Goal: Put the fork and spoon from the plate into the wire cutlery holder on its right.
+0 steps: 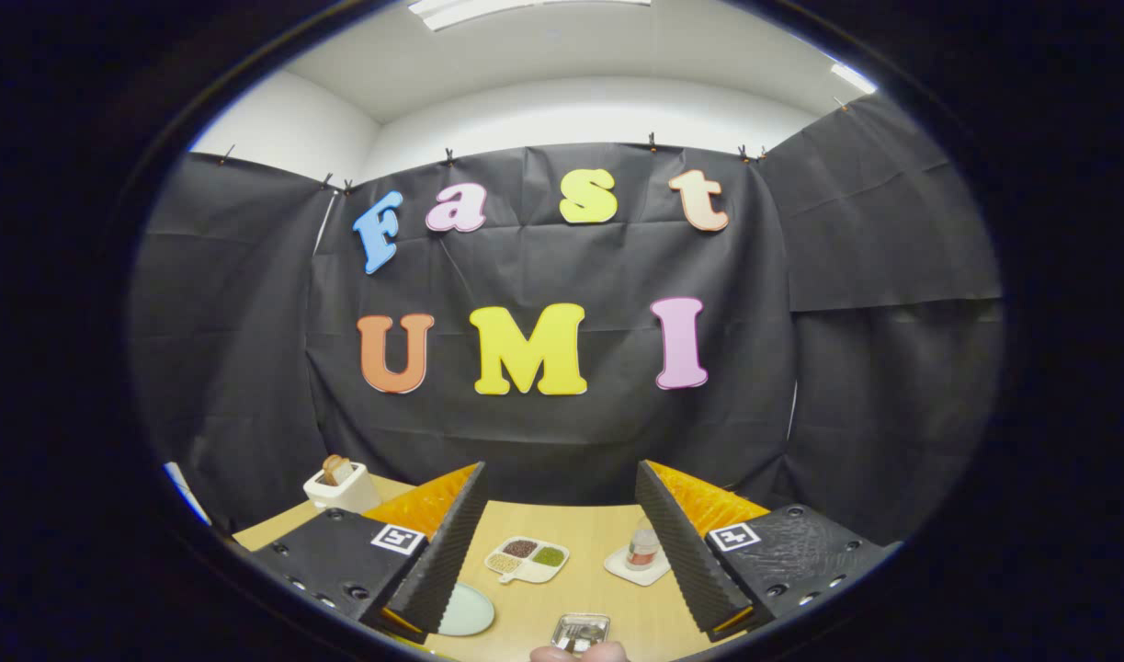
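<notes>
Silver wire makes up the small cutlery holder (pixel 580 631), which is seen on the light wooden table (pixel 607 533), low down between the two fingers of the claw (pixel 561 471). The claw is spread wide open and nothing is held in it. It is pointed up at the black cloth wall, so the table things lie below it and close to where the fingers begin.

A pale green round plate (pixel 468 610) is set just to the left of the holder, and part of it is hidden behind the left finger. No fork or spoon can be made out on the part that is seen. Something shiny seems to lie inside the holder, but it is too small to tell if it is the fork and spoon. So either they are already in the holder, or they lie on the hidden part of the plate. Which way their long sides point cannot be told.

The holder is nearer the middle of the claw than the plate is. Farther off, a white dish with three kinds of grain (pixel 527 559) and a small jar on a white square mat (pixel 641 552) are seen.
</notes>
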### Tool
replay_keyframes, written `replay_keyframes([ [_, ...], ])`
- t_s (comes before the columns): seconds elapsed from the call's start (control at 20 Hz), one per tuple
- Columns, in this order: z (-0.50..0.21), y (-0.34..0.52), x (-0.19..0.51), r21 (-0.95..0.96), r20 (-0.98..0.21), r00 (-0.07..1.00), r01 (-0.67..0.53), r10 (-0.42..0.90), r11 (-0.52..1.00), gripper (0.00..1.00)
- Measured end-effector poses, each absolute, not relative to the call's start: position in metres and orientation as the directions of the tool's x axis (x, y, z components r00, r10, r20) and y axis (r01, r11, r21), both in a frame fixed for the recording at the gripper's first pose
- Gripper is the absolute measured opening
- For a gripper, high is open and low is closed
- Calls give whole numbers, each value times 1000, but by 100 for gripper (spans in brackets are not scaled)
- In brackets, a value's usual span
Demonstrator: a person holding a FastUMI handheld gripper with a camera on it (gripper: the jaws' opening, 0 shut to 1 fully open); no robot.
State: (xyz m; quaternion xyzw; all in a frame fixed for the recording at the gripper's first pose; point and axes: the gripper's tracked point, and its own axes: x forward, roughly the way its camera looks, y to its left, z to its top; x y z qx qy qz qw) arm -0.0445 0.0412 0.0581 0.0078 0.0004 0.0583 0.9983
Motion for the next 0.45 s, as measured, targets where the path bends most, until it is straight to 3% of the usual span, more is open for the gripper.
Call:
replay_keyframes([
  [0.45, 56, 51, -47, 13, -3, 992, -125, 125, 992, 96],
])
